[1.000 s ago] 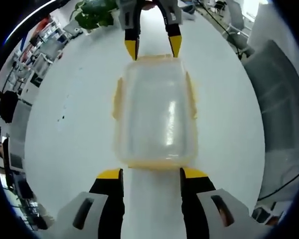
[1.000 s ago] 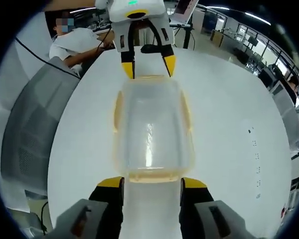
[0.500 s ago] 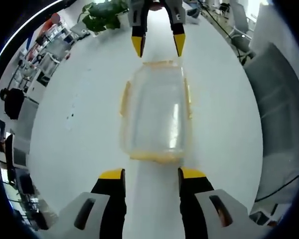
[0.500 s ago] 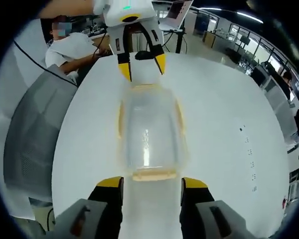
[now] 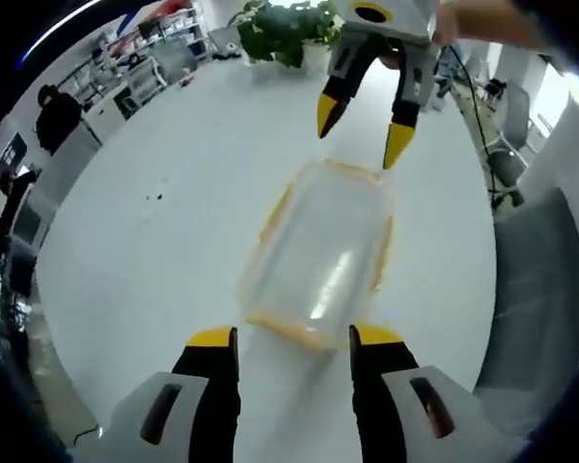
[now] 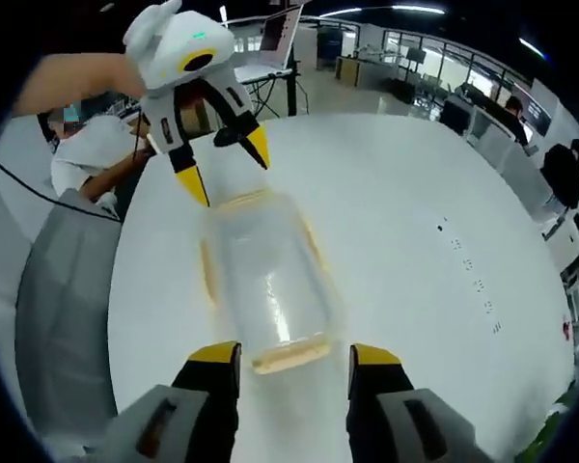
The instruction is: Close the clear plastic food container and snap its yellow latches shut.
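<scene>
The clear container (image 5: 320,253) lay on the white surface (image 5: 174,241) with its lid on and its yellow latches (image 5: 273,211) apparently folded down, though blur left that uncertain. The left hand-held gripper (image 5: 292,340) hung released at its 6 o'clock end; the right hand-held gripper (image 5: 363,128) hung released at 12 o'clock. Latching looked about finished; next, a press-check of each latch seemed called for. No readable writing showed.
</scene>
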### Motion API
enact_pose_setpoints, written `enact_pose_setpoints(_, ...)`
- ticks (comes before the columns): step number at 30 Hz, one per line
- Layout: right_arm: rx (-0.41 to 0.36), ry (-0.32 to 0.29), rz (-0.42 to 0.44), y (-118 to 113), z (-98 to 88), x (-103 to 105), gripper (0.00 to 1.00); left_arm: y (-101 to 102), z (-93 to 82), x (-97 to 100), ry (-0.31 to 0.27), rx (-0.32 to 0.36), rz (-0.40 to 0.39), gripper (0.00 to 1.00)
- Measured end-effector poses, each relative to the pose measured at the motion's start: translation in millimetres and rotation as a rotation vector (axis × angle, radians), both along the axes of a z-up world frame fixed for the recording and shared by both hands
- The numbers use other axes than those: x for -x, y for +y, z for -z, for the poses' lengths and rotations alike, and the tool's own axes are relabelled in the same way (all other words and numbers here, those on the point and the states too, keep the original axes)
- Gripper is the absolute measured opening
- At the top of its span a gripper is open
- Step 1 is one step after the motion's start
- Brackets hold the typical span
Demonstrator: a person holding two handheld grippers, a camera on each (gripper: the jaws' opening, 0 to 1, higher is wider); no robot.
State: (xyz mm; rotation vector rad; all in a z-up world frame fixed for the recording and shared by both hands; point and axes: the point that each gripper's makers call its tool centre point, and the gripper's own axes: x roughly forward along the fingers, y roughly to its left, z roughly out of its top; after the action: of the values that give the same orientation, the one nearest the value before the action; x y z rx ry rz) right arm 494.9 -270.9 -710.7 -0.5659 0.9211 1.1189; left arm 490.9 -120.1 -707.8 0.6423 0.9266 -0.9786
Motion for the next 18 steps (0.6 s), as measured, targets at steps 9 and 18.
enact_pose_setpoints(9,-0.05,0.059,0.175,0.5,1.3,-4.4,0.42,-1.9,3.7,-6.0,0.019,0.069,-0.199,0.47)
enact_pose_setpoints(18,-0.091,0.116,0.315,-0.6,5.8,-2.8,0.45,5.4,7.3,-8.1,0.032,0.156,-0.408,0.44)
